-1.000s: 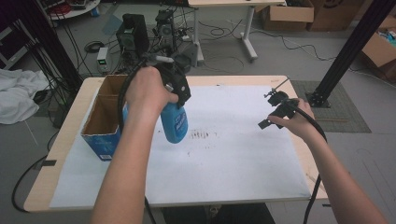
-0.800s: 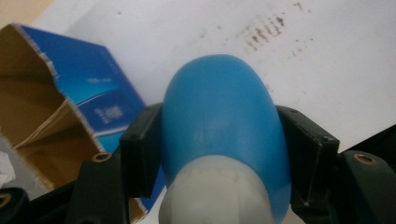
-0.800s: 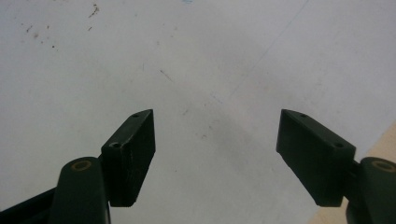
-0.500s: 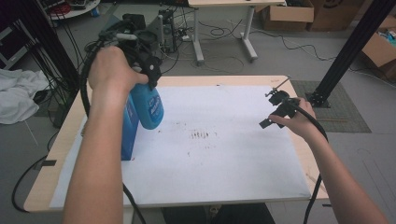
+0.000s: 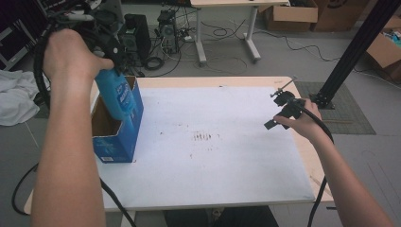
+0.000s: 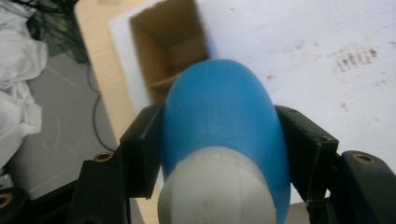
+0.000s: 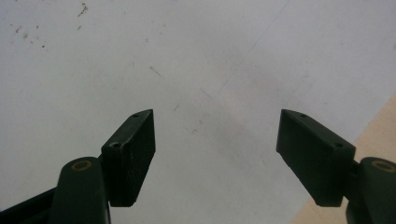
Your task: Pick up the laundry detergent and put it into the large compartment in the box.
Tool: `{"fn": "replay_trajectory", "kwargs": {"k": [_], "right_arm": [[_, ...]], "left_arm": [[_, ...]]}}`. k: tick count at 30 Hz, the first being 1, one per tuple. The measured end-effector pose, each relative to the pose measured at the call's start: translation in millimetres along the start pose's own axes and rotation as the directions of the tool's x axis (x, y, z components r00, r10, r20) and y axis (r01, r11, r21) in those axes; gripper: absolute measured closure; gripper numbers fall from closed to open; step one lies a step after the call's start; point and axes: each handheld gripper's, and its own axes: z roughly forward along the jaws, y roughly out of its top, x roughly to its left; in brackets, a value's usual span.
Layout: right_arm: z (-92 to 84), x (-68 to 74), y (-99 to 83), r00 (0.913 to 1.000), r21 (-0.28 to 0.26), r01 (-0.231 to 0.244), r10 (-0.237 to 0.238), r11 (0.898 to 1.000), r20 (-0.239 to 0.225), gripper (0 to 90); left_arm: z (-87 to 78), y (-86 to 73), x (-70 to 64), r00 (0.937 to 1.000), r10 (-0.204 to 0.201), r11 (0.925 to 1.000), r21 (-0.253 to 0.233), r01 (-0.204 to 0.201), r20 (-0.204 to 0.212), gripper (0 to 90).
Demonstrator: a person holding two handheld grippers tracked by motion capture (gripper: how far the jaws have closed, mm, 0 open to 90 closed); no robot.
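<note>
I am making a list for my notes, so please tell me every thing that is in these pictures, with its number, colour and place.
bottle: 1, blue with a pale cap, held in the air above the box opening
box: 1, blue outside and brown inside, open on top, standing at the left of the sheet
sheet: 1, white with small dark marks, covering most of the table
table: 1, light wood
cloth: 1, white, on the floor at the left
left claw: 1, black, shut on the bottle
right claw: 1, black, open, over the sheet near the table's right edge
</note>
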Motion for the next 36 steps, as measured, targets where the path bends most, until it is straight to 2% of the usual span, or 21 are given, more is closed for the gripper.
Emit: {"fn": "replay_trajectory", "kwargs": {"k": [4,12,21,26,36], "right_arm": [[-0.4,-1.2,-0.4,1.0000,0.002,-0.003,0.003,1.000,0.003,28.4],[-1.2,-1.2,0.6,0.9999,0.010,-0.009,0.009,1.000,0.008,28.4],[-0.2,0.7,1.7,0.9999,0.015,-0.005,0.005,1.000,0.012,28.4],[2.2,2.4,1.5,1.0000,0.022,-0.002,0.002,1.000,0.010,28.4],[5.1,4.0,1.4,0.9999,0.027,0.003,-0.003,1.000,0.011,28.4]], "left_arm": [[2.4,-4.3,13.8,0.9988,-0.041,0.9992,0.000,0.041,-0.027,38.3],[9.8,-10.7,31.0,0.9946,-0.096,0.9953,0.003,0.097,-0.038,38.4],[23.1,-15.4,35.7,0.9928,-0.112,0.9935,0.017,0.113,-0.043,38.4],[42.8,-18.6,35.6,0.9916,-0.127,0.9907,0.046,0.128,-0.027,38.4],[74.1,-19.6,31.9,0.9925,-0.122,0.9879,0.096,0.121,0.004,38.5]]}}
